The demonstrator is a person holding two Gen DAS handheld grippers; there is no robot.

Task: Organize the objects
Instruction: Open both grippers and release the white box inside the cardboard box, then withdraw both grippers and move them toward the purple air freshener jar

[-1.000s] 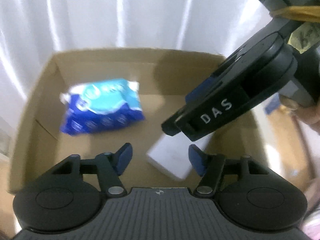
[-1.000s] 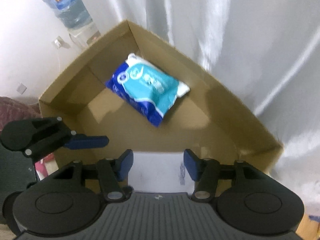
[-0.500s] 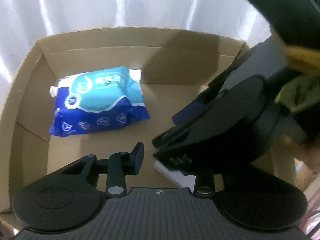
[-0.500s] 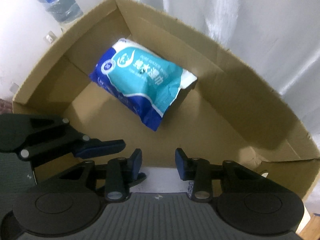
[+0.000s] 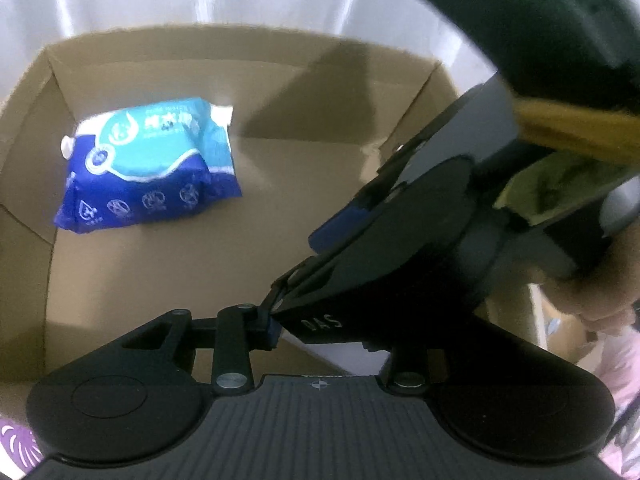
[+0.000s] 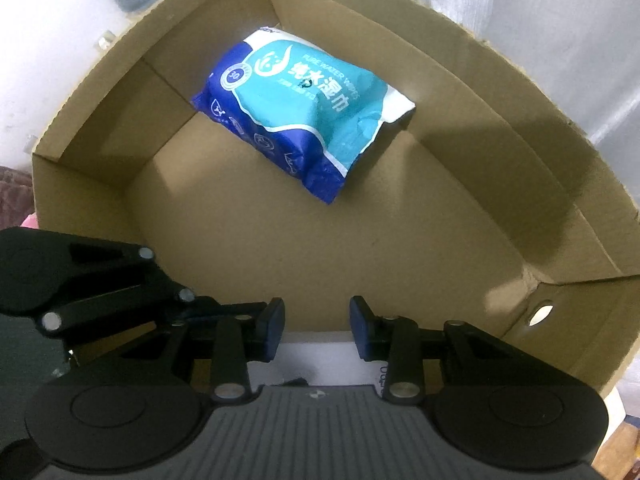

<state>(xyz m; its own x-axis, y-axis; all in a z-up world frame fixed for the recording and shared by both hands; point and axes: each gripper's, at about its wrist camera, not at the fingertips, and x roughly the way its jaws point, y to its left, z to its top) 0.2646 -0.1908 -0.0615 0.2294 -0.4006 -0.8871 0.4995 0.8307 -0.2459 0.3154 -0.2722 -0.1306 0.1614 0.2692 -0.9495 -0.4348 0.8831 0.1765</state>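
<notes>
White curtain hangs behind your cardboard box [image 6: 500,128]; the wipes pack [image 6: 304,116] lies toward its far wall. At the near wall, both tools clamp the white box [image 6: 320,356]: right gripper [image 6: 317,326], left gripper [image 5: 320,332], both steeply down. Placing seems underway; release next.

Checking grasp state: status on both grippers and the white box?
Left gripper shut on white box. Right gripper astride it, grip unconfirmed. White box at cardboard box's near side. Wipes pack lies apart, nothing blocking.
</notes>
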